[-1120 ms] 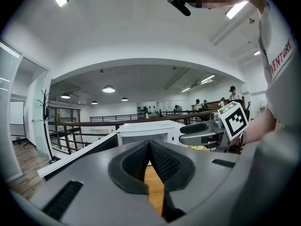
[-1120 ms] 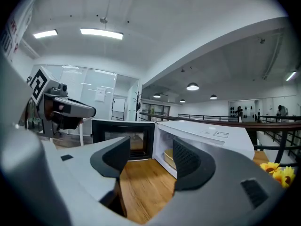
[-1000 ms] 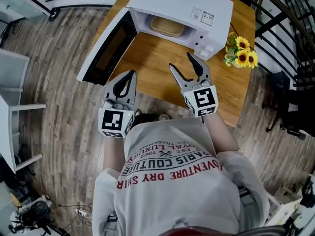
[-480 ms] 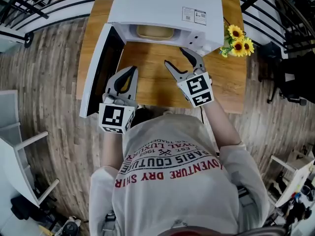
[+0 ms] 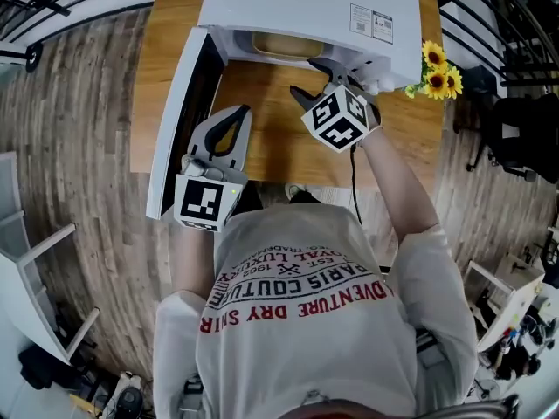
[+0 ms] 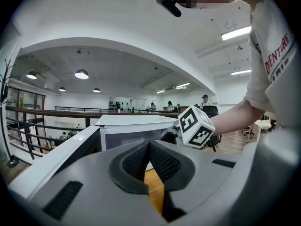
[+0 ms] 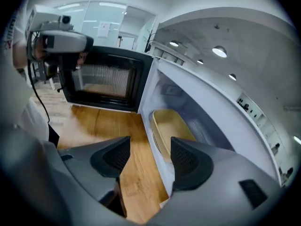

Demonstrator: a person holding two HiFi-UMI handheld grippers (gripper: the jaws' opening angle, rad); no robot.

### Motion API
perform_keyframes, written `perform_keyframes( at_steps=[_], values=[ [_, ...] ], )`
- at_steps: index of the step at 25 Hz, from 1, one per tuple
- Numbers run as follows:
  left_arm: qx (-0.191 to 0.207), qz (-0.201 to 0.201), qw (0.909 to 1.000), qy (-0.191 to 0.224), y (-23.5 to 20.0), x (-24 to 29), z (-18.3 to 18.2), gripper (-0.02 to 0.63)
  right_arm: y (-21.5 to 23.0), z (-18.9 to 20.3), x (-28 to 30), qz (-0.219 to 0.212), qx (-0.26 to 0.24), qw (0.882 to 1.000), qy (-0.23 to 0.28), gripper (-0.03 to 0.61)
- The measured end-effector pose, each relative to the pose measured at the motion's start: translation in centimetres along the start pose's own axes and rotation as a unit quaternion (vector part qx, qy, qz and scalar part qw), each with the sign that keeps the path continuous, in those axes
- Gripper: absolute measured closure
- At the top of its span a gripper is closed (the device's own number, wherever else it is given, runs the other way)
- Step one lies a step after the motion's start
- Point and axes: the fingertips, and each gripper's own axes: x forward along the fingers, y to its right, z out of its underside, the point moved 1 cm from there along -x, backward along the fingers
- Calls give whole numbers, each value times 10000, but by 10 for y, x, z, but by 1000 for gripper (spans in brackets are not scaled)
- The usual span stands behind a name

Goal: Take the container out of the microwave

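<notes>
The right tongs (image 5: 311,78) have advanced from mid-bench to the microwave's (image 5: 297,7) open mouth. The tan container (image 7: 171,128) lies inside the cavity, apparently empty, its long axis across the opening. It is just ahead of those tongs, whose jaws stand wide apart, holding nothing. The left tongs (image 5: 236,116), closed on nothing, hang at the near edge of the bench (image 5: 262,142), beside the open door (image 5: 179,120).

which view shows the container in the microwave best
The right gripper view: most of the tan container shows inside the open microwave, just beyond the right gripper's parted jaws. The head view shows only its front edge under the microwave's top. The left gripper view does not show it.
</notes>
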Motion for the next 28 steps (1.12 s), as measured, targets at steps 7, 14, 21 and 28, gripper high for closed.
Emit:
perform_keyframes(
  at_steps=[7,14,21,28],
  values=[
    [-162,-65,9998,-37,-11,-1,7,600,4,0,50,-339,-842,9938,-648,296],
    [-277,-168,9995,-70,-18,-1,8,600,5,0,86,-667,-1270,9837,-1086,313],
    [-250,-322,9992,-56,-26,-10,6,600,9,-8,104,-534,-1617,9767,-1306,439],
    [-236,-291,9993,-63,-24,-17,4,600,12,-2,107,-413,-1838,9702,-1522,528]
  ],
)
